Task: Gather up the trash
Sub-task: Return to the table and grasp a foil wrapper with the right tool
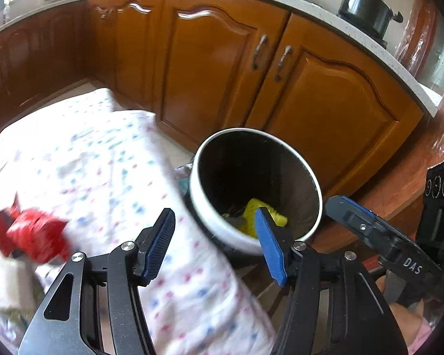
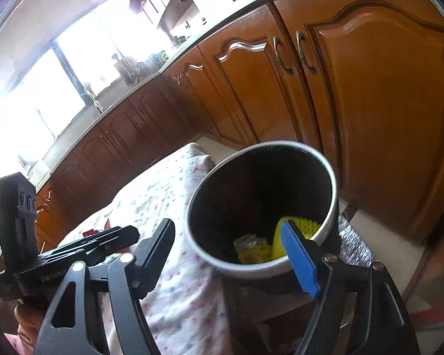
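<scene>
Both grippers, left gripper and right gripper, hang open and empty near the bin. Red wrapper at nine o'clock: approach low, pinch firmly.

Blown-out window glare, fisheye-curved edges, motion-blurred tablecloth

1. Brown wooden cabinets with arched panel doors run along the far side, turning a corner at the left.
2. A pale speckled countertop tops them.
3. Two curved metal handles sit side by side on neighbouring doors.
4. A dark lidded pot stands on the counter at far right.
5. A wide window at far left floods the room with bright daylight.
6. A cloth with small red and blue dots covers a near surface.
7. Pale floor shows below the cabinets.
</scene>
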Action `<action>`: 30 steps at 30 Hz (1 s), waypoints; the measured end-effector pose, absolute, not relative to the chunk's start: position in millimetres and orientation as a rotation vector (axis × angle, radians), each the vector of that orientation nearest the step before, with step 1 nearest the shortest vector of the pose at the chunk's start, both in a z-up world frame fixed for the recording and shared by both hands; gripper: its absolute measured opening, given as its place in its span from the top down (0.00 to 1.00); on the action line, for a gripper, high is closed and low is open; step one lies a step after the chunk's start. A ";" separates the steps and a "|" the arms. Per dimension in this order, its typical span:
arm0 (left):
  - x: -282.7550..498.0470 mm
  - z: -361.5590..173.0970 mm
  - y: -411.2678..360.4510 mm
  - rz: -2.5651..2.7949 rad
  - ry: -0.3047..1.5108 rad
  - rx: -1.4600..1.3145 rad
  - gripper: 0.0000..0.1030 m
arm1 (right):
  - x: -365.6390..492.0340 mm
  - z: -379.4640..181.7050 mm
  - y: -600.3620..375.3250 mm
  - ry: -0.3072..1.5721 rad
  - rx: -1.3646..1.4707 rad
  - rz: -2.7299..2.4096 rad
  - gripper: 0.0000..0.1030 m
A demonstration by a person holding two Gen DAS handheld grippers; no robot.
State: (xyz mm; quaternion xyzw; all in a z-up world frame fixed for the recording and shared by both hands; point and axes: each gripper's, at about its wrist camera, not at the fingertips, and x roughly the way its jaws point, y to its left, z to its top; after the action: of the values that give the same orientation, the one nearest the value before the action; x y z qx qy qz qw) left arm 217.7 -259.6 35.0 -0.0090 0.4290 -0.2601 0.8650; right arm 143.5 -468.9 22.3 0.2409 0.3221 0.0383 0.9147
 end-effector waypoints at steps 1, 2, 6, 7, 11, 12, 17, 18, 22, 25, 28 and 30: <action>213.9 34.5 -253.5 -0.536 0.896 -0.021 0.44 | 140.0 21.6 -464.4 0.662 0.500 0.081 0.26; 208.5 33.9 -244.7 -0.523 0.888 -0.025 0.43 | 135.2 20.9 -460.2 0.658 0.501 0.084 0.26; 192.5 30.4 -216.6 -0.484 0.875 -0.039 0.41 | 123.3 20.8 -440.1 0.649 0.487 0.093 0.26; 189.6 29.9 -209.1 -0.475 0.876 -0.047 0.41 | 121.1 19.8 -434.7 0.649 0.492 0.100 0.26; 178.4 26.9 -185.2 -0.452 0.876 -0.059 0.40 | 115.4 16.7 -421.9 0.651 0.509 0.120 0.26; 174.3 27.1 -179.1 -0.443 0.871 -0.056 0.39 | 114.8 15.9 -418.3 0.652 0.510 0.122 0.26; 161.3 25.1 -148.5 -0.406 0.854 -0.060 0.34 | 106.2 11.2 -397.9 0.652 0.526 0.147 0.26; 158.9 23.6 -142.3 -0.400 0.856 -0.066 0.33 | 105.3 10.3 -393.2 0.653 0.529 0.154 0.26; 156.0 20.7 -117.5 -0.369 0.863 -0.097 0.33 | 107.6 7.2 -377.5 0.673 0.533 0.177 0.26; 154.7 21.1 -100.3 -0.336 0.853 -0.103 0.33 | 109.1 6.6 -365.7 0.683 0.528 0.194 0.26; 154.5 20.4 -84.5 -0.319 0.851 -0.121 0.32 | 110.3 8.0 -352.3 0.691 0.516 0.215 0.26; 154.0 20.1 -74.1 -0.303 0.847 -0.134 0.32 | 111.2 8.4 -346.3 0.698 0.506 0.226 0.26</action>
State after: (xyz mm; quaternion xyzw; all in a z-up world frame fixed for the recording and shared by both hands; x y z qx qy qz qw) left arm 154.0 -74.1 20.1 -0.0646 0.4092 -0.1465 0.8983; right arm 111.2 -346.3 8.4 0.2446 0.3374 0.1095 0.9024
